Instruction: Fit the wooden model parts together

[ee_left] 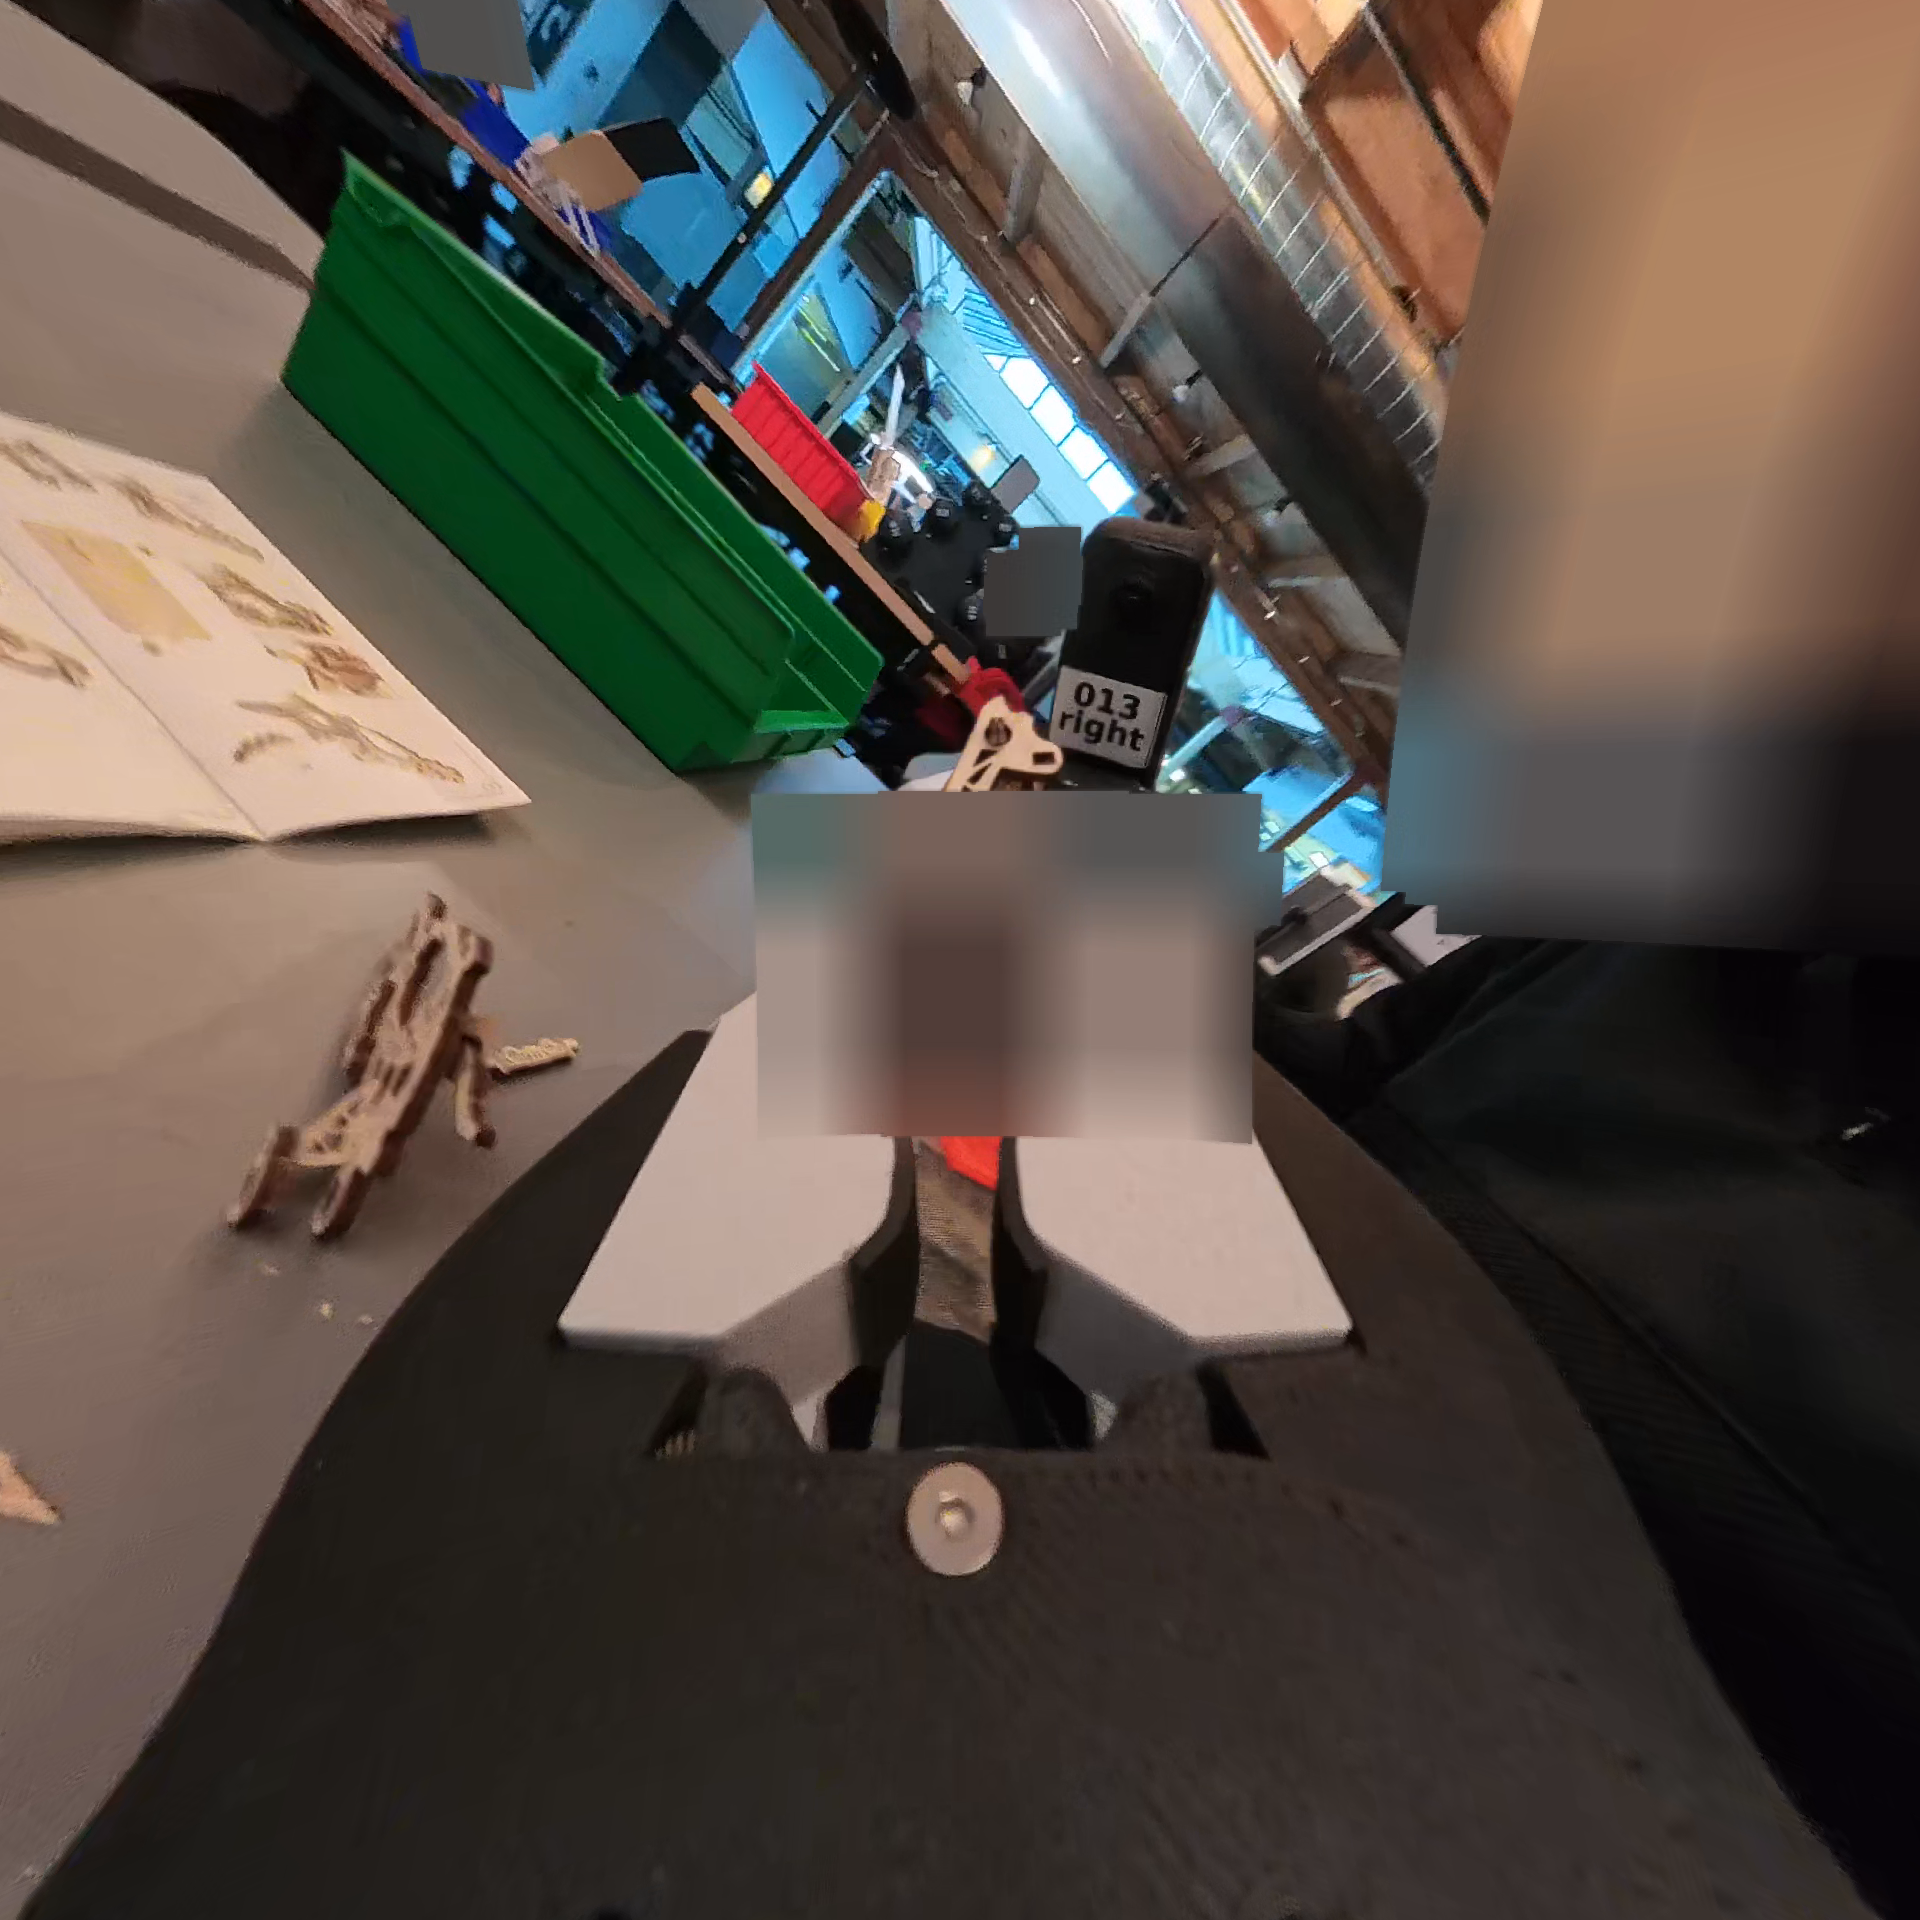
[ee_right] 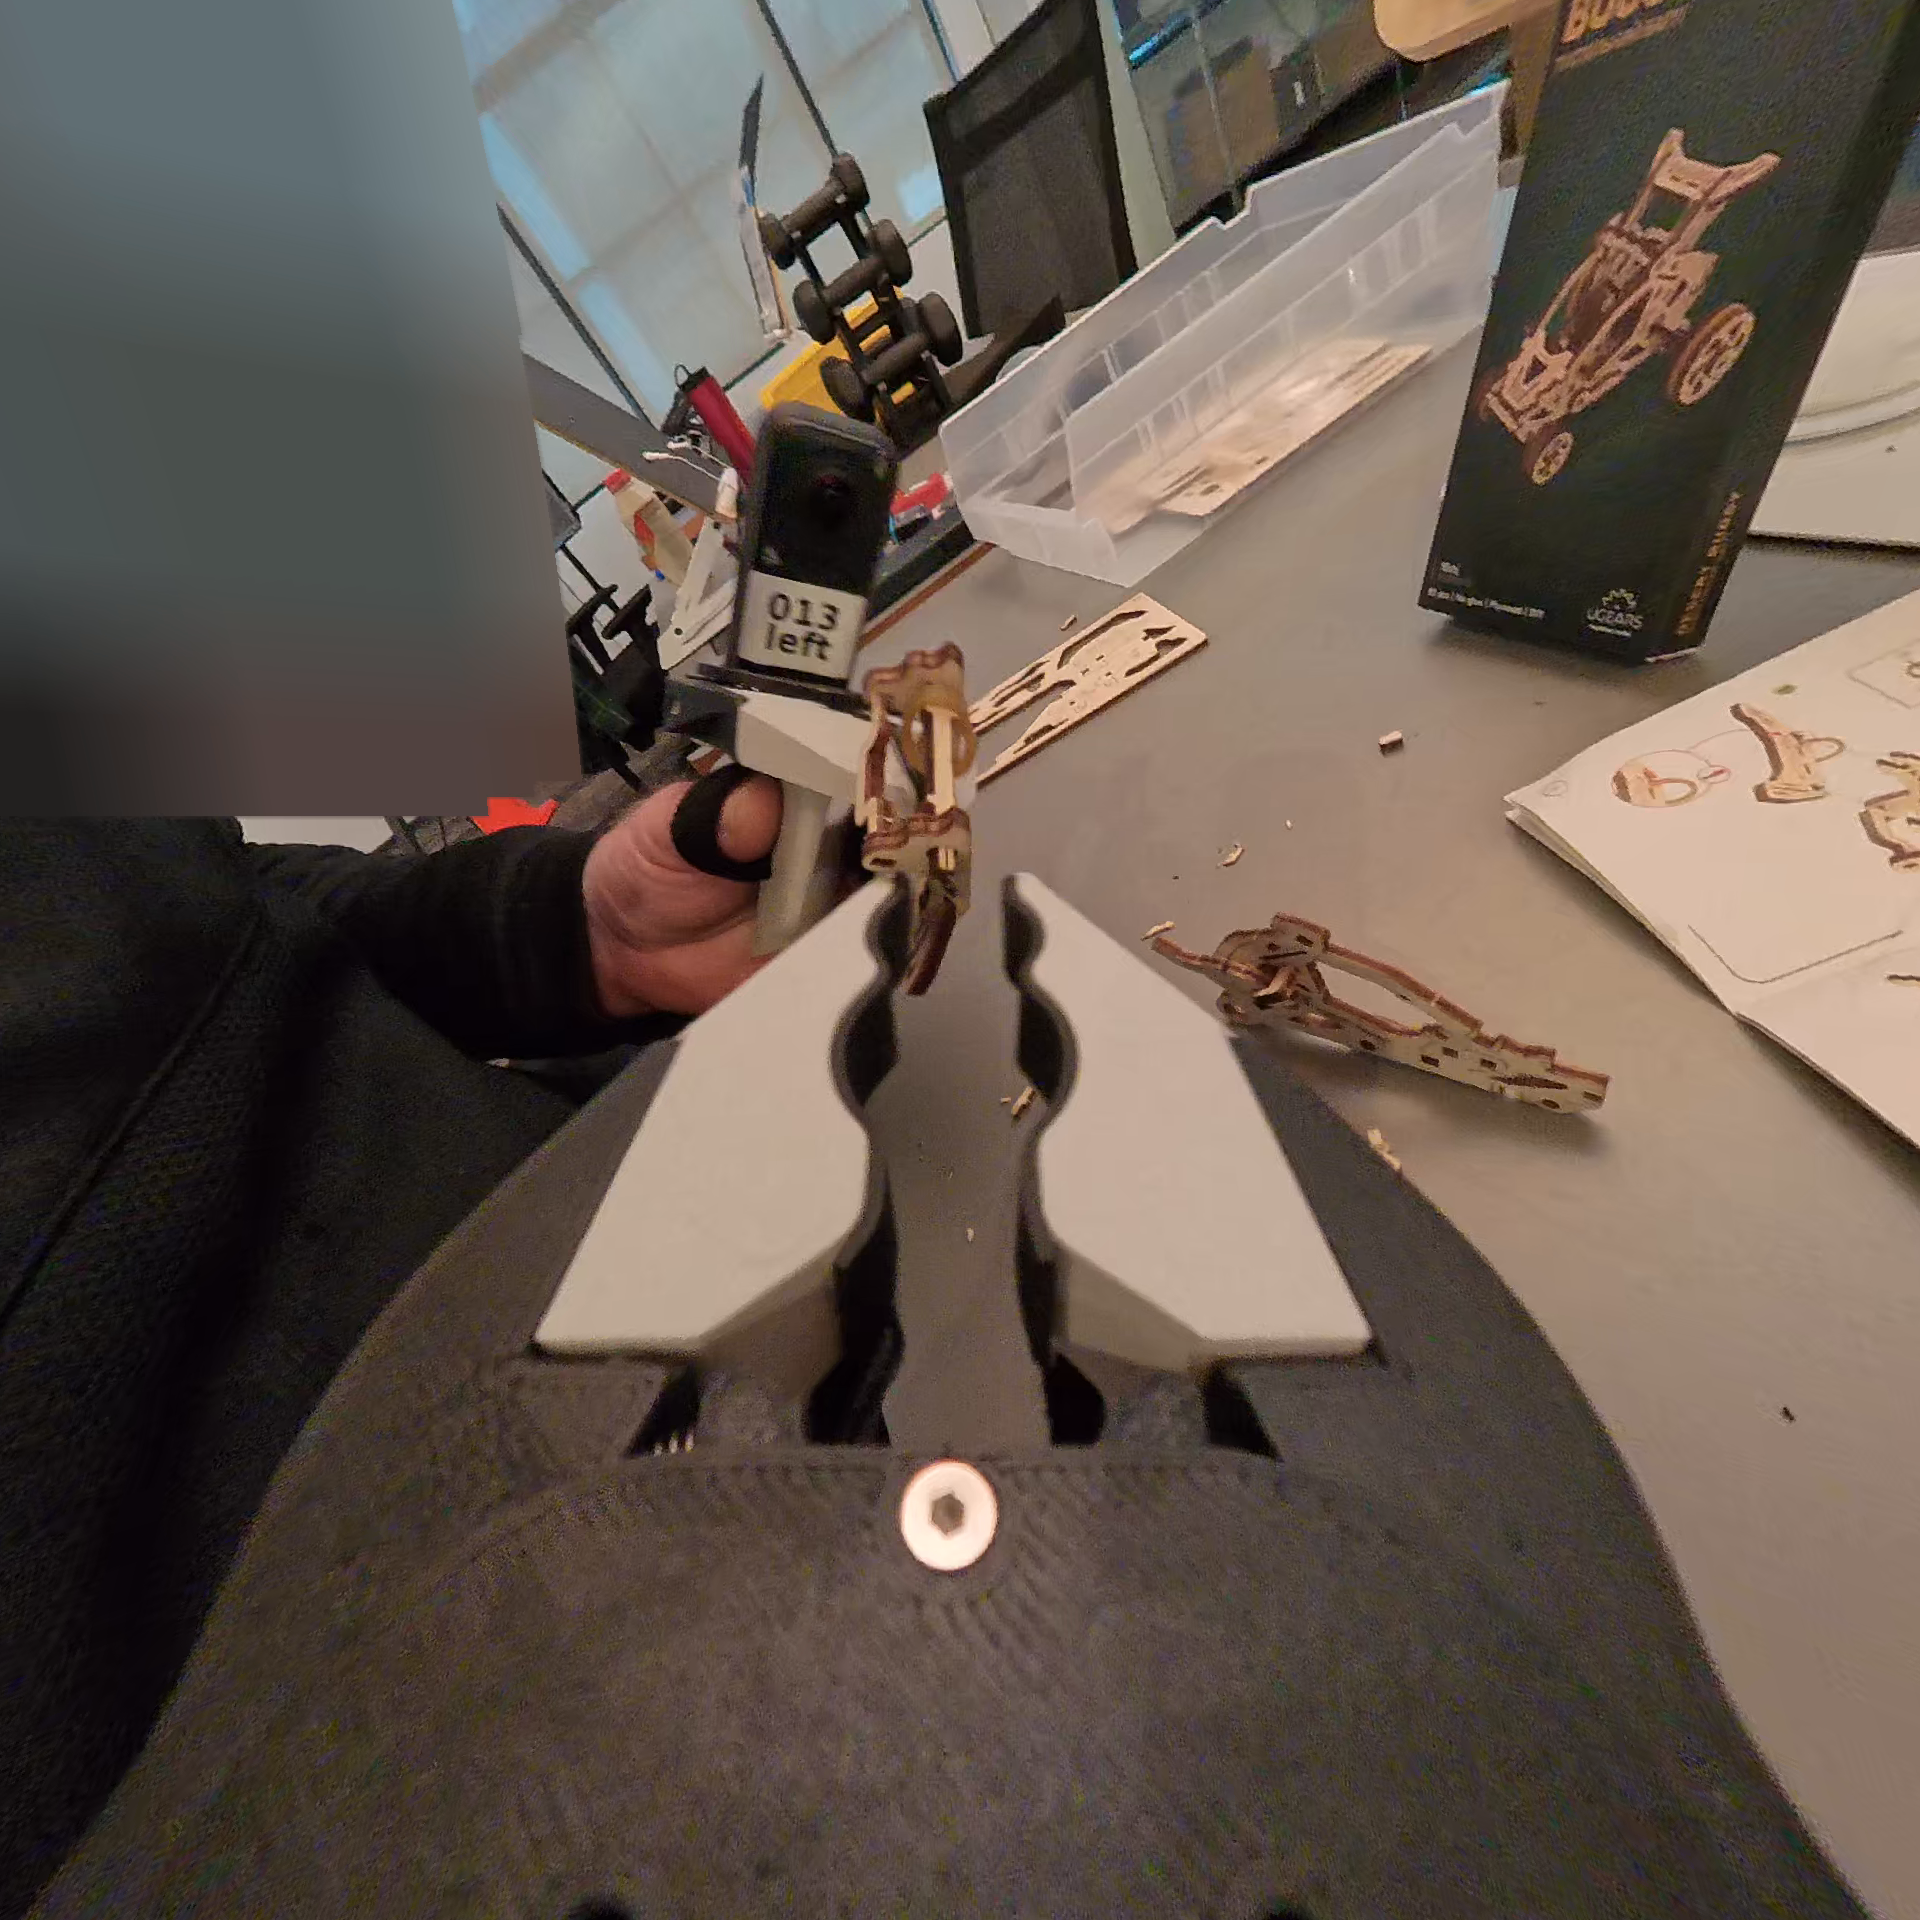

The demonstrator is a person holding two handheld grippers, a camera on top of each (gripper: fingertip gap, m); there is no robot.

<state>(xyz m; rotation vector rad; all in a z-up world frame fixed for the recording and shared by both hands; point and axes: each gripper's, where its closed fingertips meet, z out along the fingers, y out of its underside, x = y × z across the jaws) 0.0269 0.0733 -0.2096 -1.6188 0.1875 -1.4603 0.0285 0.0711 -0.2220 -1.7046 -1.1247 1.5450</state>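
My left gripper (ee_left: 956,1158) has its fingers close together; a blur patch hides the tips. In the right wrist view the left gripper (ee_right: 883,774), held by a hand (ee_right: 665,904), is shut on a wooden sub-assembly (ee_right: 914,769) and holds it upright above the table. Its top shows in the left wrist view (ee_left: 1003,748). My right gripper (ee_right: 948,894) is open. The sub-assembly's lower tip hangs between its fingertips, near the left finger (ee_right: 790,1049). A second wooden assembly (ee_right: 1382,1008) lies on the grey table to the right, also in the left wrist view (ee_left: 384,1070).
An instruction booklet (ee_right: 1766,862) lies at the right, also in the left wrist view (ee_left: 187,644). A dark model box (ee_right: 1642,312), a clear bin (ee_right: 1216,384) and a punched wooden sheet (ee_right: 1091,665) stand behind. A green bin (ee_left: 561,499) sits far left. Wood crumbs litter the table (ee_right: 1558,1299).
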